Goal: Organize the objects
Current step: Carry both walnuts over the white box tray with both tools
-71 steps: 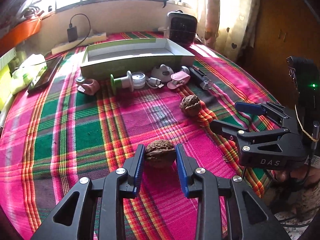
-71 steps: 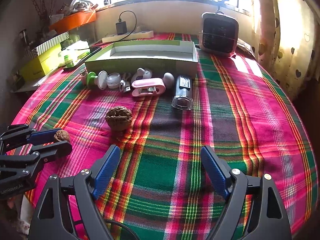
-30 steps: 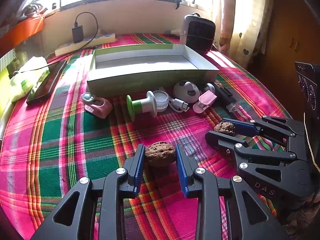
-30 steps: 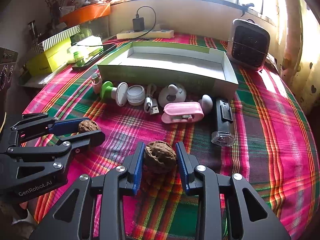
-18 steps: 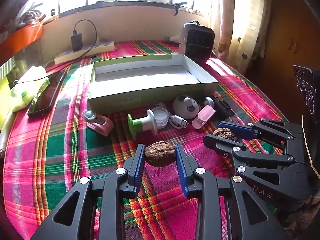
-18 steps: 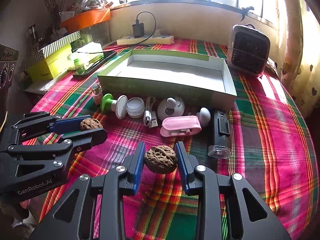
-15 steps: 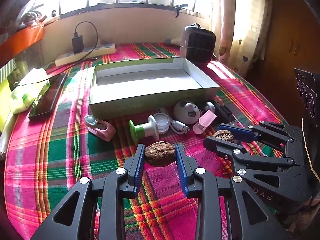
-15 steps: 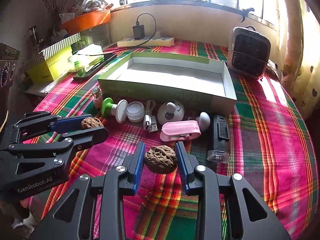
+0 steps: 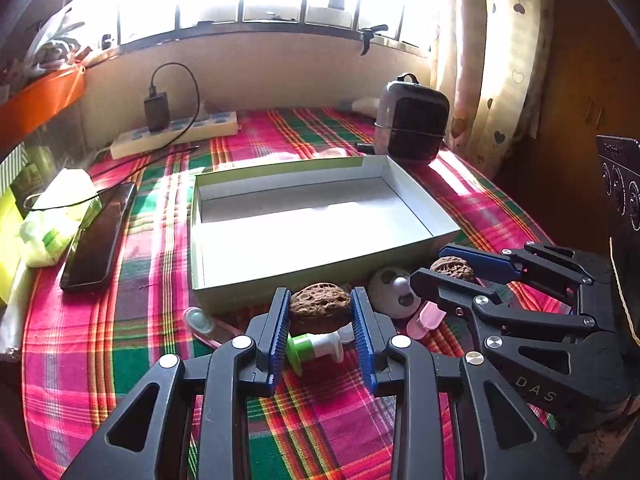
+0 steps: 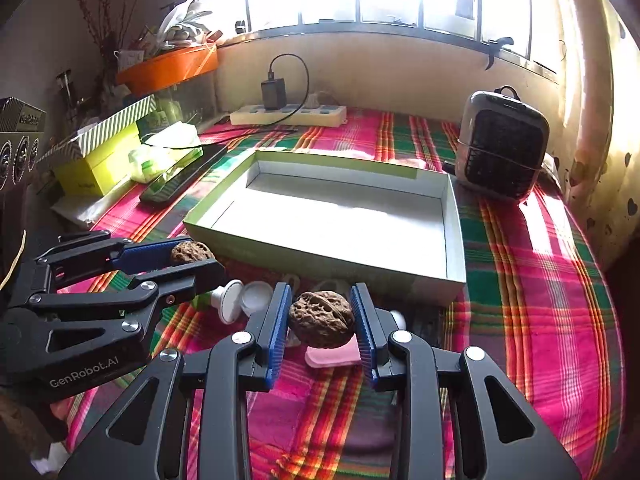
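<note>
My left gripper (image 9: 320, 308) is shut on a brown walnut (image 9: 319, 307), held in the air just short of the front wall of the open green box (image 9: 304, 276). My right gripper (image 10: 320, 318) is shut on a second walnut (image 10: 322, 319), also lifted, in front of the same box (image 10: 332, 260). Each gripper shows in the other's view: the right one (image 9: 452, 270) with its walnut (image 9: 452, 267) at the right, the left one (image 10: 188, 254) with its walnut (image 10: 191, 251) at the left. The box is white inside and holds nothing.
Small items lie along the box's front: a green-and-white stopper (image 9: 316, 348), a pink clip (image 10: 332, 356), a round white gadget (image 9: 394, 290), a white jar (image 10: 256, 296). A black fan heater (image 10: 500, 152), power strip (image 10: 288, 114), phone (image 9: 98, 236) and yellow boxes (image 10: 100, 160) ring the plaid cloth.
Both grippers, each with its walnut, have risen off the cloth and moved forward toward the box. The row of small items now lies beneath the fingers.
</note>
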`<act>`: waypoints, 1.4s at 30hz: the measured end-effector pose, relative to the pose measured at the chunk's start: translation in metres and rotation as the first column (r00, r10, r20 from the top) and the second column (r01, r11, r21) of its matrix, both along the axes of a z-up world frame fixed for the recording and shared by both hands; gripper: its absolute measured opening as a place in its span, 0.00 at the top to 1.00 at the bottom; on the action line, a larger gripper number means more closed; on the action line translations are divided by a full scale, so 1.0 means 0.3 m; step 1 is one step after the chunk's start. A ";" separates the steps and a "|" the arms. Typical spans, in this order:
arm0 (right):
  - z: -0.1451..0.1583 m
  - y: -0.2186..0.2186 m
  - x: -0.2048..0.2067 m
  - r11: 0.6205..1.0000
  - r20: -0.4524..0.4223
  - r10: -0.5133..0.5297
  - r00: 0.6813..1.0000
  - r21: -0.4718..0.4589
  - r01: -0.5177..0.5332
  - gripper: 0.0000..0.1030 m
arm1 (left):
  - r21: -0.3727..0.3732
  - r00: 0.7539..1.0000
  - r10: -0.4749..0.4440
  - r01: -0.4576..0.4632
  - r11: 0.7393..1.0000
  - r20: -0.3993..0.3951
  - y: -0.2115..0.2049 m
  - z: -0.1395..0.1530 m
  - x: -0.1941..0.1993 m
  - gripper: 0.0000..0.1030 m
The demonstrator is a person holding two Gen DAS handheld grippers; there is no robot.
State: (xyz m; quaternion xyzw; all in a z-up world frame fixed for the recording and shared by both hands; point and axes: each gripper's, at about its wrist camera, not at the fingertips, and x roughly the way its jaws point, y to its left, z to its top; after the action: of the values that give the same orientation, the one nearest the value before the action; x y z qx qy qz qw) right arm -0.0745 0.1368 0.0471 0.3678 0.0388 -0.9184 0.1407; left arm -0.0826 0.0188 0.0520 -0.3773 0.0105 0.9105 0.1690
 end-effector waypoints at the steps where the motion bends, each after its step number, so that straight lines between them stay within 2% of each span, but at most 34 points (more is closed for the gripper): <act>1: 0.005 -0.001 -0.016 1.000 0.000 0.000 1.000 -0.002 0.000 0.68 | -0.006 1.000 0.000 0.000 1.000 -0.010 0.002 0.006 -0.012 0.72; 8: 0.018 -0.011 -0.127 1.000 0.010 -0.004 1.000 -0.010 0.004 0.68 | -0.001 1.000 0.021 -0.021 1.000 -0.020 -0.010 0.024 -0.120 0.72; 22: -0.053 -0.019 -0.377 0.999 0.095 -0.032 0.995 0.022 0.030 0.68 | -0.038 0.997 0.061 -0.059 0.998 0.041 -0.033 -0.039 -0.348 0.72; 42: -0.119 -0.037 -0.452 0.999 0.155 -0.037 0.987 0.025 0.034 0.68 | -0.062 0.991 0.084 -0.077 0.995 0.105 -0.036 -0.114 -0.428 0.72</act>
State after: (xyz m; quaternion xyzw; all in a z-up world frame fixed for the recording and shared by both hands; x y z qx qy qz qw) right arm -0.2101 0.1258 0.0113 0.4405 0.0312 -0.8887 0.1228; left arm -0.2111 0.0081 0.0177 -0.4307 0.0122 0.8942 0.1215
